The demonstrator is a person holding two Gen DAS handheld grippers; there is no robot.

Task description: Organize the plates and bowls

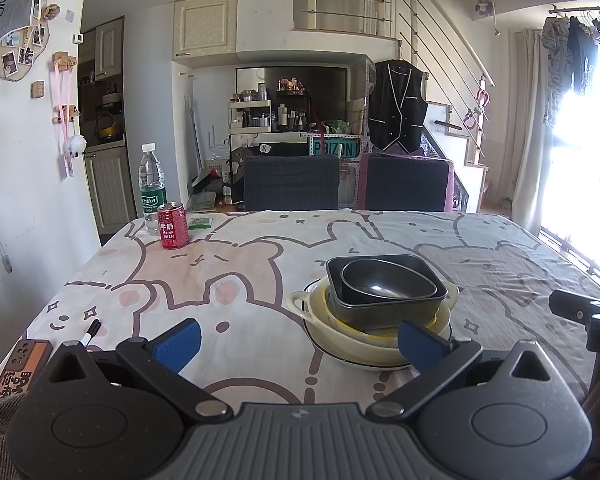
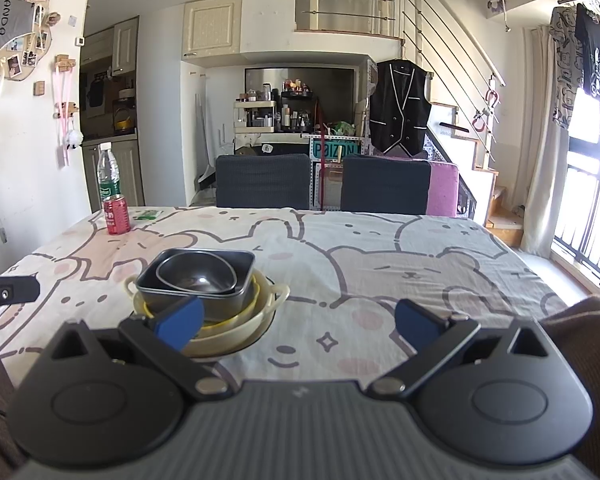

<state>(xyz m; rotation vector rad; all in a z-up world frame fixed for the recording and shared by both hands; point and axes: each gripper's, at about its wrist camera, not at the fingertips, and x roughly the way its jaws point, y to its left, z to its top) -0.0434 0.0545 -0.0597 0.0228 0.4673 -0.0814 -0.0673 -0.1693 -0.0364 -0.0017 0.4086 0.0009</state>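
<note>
Along the left edge of the table (image 1: 260, 264), which wears a cartoon-animal cloth, we see a phone (image 1: 18, 368) in an orange case and a black marker (image 1: 91, 332) near the front corner, and farther back a water bottle (image 1: 153, 188) with a red milk can (image 1: 173, 225) just in front of it.

Our left gripper (image 1: 298, 344) hangs low over the near side of the table with its jaws spread wide and nothing between them. Its left blue pad sits over bare cloth; its right blue pad overlaps the near rim of the stacked dishes in the left wrist view, though we cannot tell whether it touches.

The stack stands a little right of the table's middle: a white plate (image 1: 342, 354) at the bottom, a cream two-handled dish (image 1: 304, 300) on it, a dark rectangular pan (image 1: 384, 306) nested inside that, and a dark rounded bowl (image 1: 388, 284) resting tilted in the pan.

Our right gripper (image 2: 298, 322) is also wide open and empty. From its camera the stack lies ahead and to the left, the bowl (image 2: 196, 274) and pan (image 2: 220, 300) just behind its left pad, while the right pad hovers over bare cloth, well apart from the dishes.
</note>
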